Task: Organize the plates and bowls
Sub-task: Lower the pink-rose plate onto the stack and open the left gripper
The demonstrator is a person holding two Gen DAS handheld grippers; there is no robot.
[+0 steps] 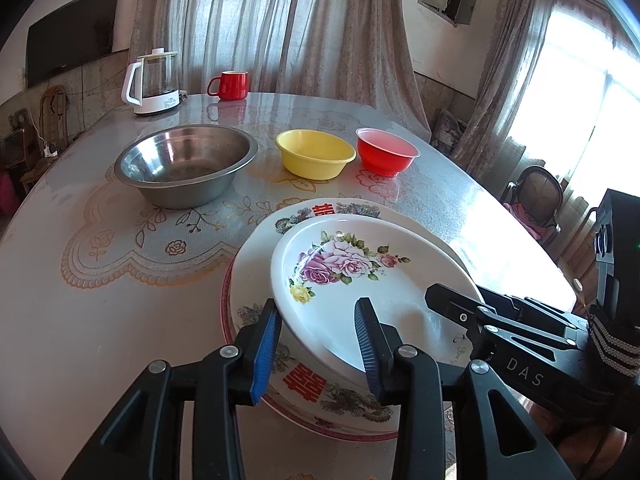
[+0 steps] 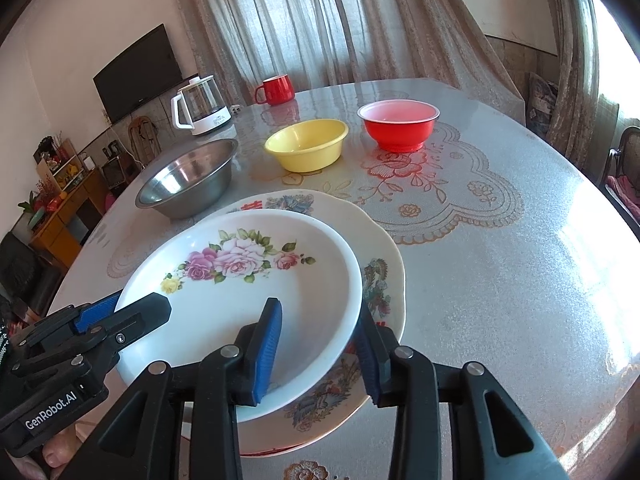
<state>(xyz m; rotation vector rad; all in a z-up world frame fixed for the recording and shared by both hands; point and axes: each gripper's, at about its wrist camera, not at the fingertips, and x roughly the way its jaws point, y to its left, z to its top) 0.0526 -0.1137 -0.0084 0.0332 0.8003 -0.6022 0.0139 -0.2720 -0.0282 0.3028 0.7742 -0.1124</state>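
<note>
Plates come first here: the rose plate [image 1: 340,280] sits on top of a larger patterned plate [image 1: 316,396] at the near edge of the table [image 1: 100,280], with a red-rimmed plate just showing beneath, so the stacking step looks close to finished. Both claws straddle the rose plate's near rim. The left gripper [image 1: 318,344] has one blue pad outside the rim and the other over the plate's well, and the right gripper [image 2: 318,348] stands the same way on the opposite side; the jaws of each are parted, with a gap visible at the inner pad, so I judge neither is pinching the plate now. My reading is that the plate has been let go onto the stack. The next move would call for backing both claws clear without nudging the rim, then going for the bowls farther back: a steel bowl [image 1: 186,164], a yellow bowl [image 1: 314,152] and a red bowl [image 1: 386,152], set in a row and apart from each other, presumably to be nested by size. A glossy cover with a lace-and-flower print lies over the table and throws glare. Behind the bowls stand a glass kettle [image 1: 154,84] and a red mug [image 1: 229,85]; curtains, a wall television and a bright window fill the room.
</note>
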